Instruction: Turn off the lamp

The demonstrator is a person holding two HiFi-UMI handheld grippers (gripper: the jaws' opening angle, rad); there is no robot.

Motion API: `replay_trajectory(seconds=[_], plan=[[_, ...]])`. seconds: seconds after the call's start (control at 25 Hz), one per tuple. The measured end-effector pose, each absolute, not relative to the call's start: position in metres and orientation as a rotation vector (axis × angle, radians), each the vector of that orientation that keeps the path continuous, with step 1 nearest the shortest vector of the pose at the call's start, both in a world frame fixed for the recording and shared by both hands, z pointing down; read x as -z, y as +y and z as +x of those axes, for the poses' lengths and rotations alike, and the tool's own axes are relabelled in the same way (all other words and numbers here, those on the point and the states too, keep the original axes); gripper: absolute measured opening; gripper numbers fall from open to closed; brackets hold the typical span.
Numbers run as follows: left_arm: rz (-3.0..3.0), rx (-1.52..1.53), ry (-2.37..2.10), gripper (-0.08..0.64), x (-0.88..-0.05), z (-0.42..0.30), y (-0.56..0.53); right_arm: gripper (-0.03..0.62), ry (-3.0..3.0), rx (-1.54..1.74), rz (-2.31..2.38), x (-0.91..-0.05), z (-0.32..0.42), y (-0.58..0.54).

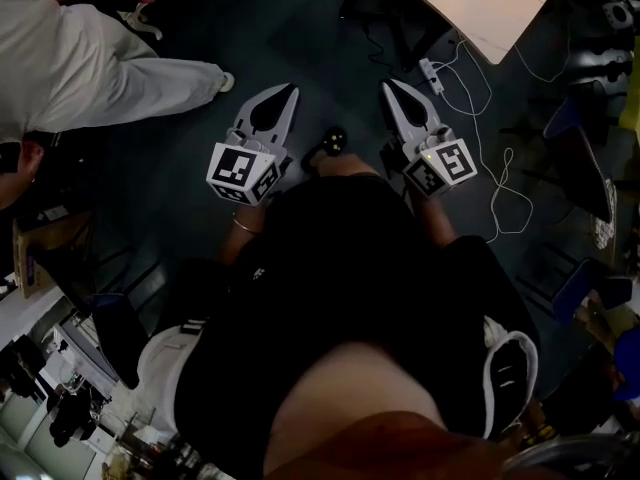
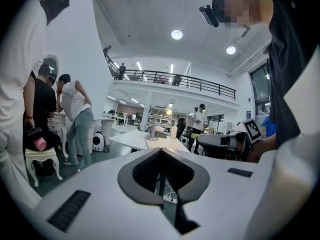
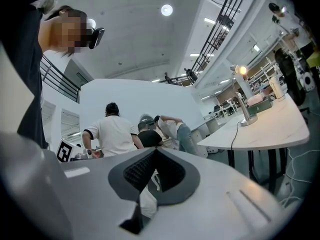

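The lamp (image 3: 240, 98) stands lit on a white table (image 3: 272, 130) at the right of the right gripper view, its bulb glowing at the top of a thin stem. In the left gripper view a lamp (image 2: 150, 132) stands far off on the white table (image 2: 136, 141). In the dark head view both grippers are held out over the floor, well short of the table corner (image 1: 480, 3). My left gripper (image 1: 291, 89) (image 2: 160, 150) is shut with nothing in it. My right gripper (image 1: 387, 85) (image 3: 155, 149) is shut and empty too.
A power strip (image 1: 432, 74) and white cables (image 1: 490, 158) lie on the dark floor ahead of the right gripper. A person in light clothes (image 1: 90, 68) stands at the left. Chairs (image 1: 585, 173) crowd the right. Several people (image 3: 116, 134) stand beyond, and a white stool (image 2: 42, 159) is at the left.
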State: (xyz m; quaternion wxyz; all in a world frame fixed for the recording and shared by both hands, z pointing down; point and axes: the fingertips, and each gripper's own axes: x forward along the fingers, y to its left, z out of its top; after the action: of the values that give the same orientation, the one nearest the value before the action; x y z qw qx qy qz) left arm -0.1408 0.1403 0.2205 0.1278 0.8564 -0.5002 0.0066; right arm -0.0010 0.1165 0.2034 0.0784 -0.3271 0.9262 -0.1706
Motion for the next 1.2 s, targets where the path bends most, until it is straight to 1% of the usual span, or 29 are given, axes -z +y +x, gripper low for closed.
replay_trajectory(seconds=[0.12,0.36,0.48,0.84,1.2], plan=[[2.495,-0.027,-1.438,0.006,-0.222,-0.145,0.123,-0.002,2.757,0.521,-0.992,-0.205,-0.006,0.103],[2.562,-0.083,-1.347,0.006,-0.226,-0.129,0.075,-0.002,2.708,0.531,-1.083,-0.211,0.006,0.064],[2.565,-0.045,-1.291,0.006,-0.23,-0.124,0.054,-0.002,2.691,0.527,-1.137,-0.216,0.013,0.046],[2.56,-0.046,-1.241,0.006,-0.234,-0.134,-0.006,-0.002,2.607,0.537,-1.22,-0.225,0.021,-0.007],[2.686,-0.132,-1.091,0.006,-0.231,-0.101,-0.043,-0.002,2.533,0.507,-1.361,-0.224,0.046,-0.02]])
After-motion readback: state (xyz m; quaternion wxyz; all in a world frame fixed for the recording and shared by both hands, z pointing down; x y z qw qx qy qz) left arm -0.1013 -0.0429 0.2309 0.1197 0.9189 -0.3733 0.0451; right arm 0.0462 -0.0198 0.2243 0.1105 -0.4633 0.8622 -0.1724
